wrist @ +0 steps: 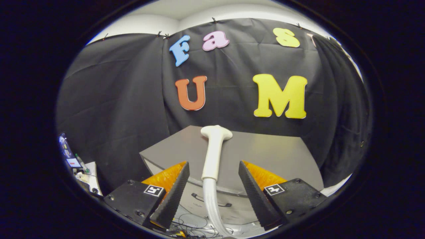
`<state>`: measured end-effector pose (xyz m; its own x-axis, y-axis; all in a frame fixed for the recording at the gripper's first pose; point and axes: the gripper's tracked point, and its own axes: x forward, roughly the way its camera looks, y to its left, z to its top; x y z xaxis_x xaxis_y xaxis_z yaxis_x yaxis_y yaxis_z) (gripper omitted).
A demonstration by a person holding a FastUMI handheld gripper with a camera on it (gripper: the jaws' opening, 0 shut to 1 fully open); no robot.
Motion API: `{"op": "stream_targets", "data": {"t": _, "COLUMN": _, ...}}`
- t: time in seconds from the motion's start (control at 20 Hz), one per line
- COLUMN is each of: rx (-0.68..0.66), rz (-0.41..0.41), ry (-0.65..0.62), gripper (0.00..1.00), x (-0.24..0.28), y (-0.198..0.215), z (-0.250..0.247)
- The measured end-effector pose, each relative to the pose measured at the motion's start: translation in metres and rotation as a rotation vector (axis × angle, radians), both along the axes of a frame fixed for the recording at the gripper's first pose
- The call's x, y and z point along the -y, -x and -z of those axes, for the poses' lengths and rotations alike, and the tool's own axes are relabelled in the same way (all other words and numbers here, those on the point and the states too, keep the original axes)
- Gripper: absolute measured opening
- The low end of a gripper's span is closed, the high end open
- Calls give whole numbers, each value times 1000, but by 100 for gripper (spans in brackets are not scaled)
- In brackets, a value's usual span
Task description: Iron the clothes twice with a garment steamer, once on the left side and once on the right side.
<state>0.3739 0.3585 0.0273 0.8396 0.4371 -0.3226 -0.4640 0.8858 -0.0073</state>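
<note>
Both fingers (172,196) stand spread around the steamer (212,156), not touching it. If they close off-centre, it may roll off the table (272,156).

The tool (212,189) has two wedge-shaped fingers (172,196) with bumpy, ridged inner sides, standing wide apart. Each finger sits on a flat black block (134,200) with small round screws in it. Each block has a little square sticker (153,190) with a black-and-white pattern on top.
</note>
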Motion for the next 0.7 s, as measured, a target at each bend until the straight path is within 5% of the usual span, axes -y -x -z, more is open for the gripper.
{"op": "stream_targets", "data": {"t": 0.35, "rx": -131, "rz": 26, "ry": 89, "gripper": 80, "x": -28, "y": -55, "z": 39}}
{"op": "stream_targets", "data": {"t": 0.55, "rx": -139, "rz": 71, "ry": 90, "gripper": 59, "x": -31, "y": -67, "z": 41}}
{"op": "stream_targets", "data": {"t": 0.7, "rx": -143, "rz": 85, "ry": 94, "gripper": 52, "x": -34, "y": -66, "z": 41}}
